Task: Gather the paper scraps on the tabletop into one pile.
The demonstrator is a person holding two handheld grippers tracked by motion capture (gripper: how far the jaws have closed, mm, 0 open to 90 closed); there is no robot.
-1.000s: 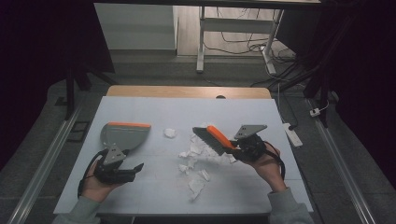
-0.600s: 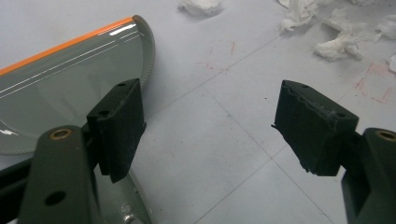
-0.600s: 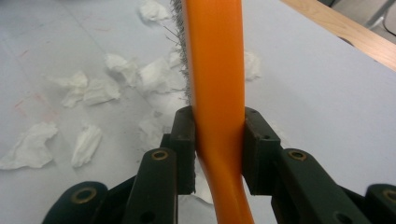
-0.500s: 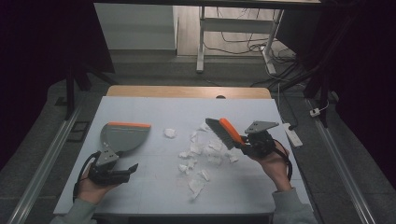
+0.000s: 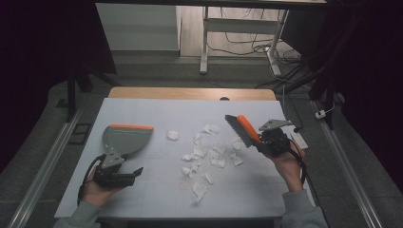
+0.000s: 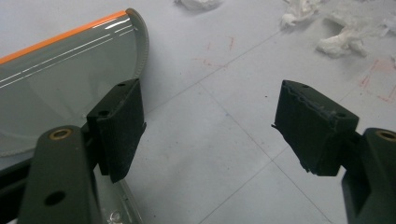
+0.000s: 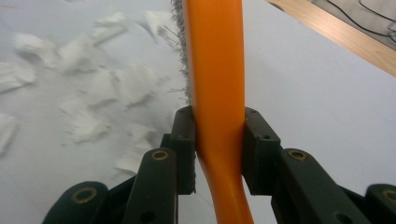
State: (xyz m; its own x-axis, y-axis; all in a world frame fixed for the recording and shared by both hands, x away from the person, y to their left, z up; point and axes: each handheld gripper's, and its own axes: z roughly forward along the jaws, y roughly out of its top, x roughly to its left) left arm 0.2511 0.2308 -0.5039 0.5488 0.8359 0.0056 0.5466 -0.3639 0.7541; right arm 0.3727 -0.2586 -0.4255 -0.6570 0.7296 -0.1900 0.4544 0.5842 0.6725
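A grey dustpan (image 5: pixel 126 137) with an orange lip lies flat at the table's left. My left gripper (image 5: pixel 126 167) sits at its handle end with the jaws wide open; in the left gripper view the left gripper (image 6: pixel 215 121) has bare table between its pads, and the dustpan (image 6: pixel 60 79) runs under the left jaw. My right gripper (image 5: pixel 263 142) is shut on the orange handle of a brush (image 5: pixel 242 129), held to the right of the scattered white paper scraps (image 5: pixel 204 152). The right gripper view shows the right gripper (image 7: pixel 219 149) clamping the brush handle (image 7: pixel 215 70), with the scraps (image 7: pixel 93 84) to the left.
The white table top (image 5: pixel 157 109) ends in a wooden strip (image 5: pixel 190 93) at the far side. One loose scrap (image 5: pixel 173 135) lies near the dustpan's lip. A white bar-shaped object (image 5: pixel 300 139) rests at the right edge. Metal rails run along both sides of the table.
My right gripper has carried the brush to the right and toward the far side, off the middle of the scraps. The left gripper and dustpan have stayed put.
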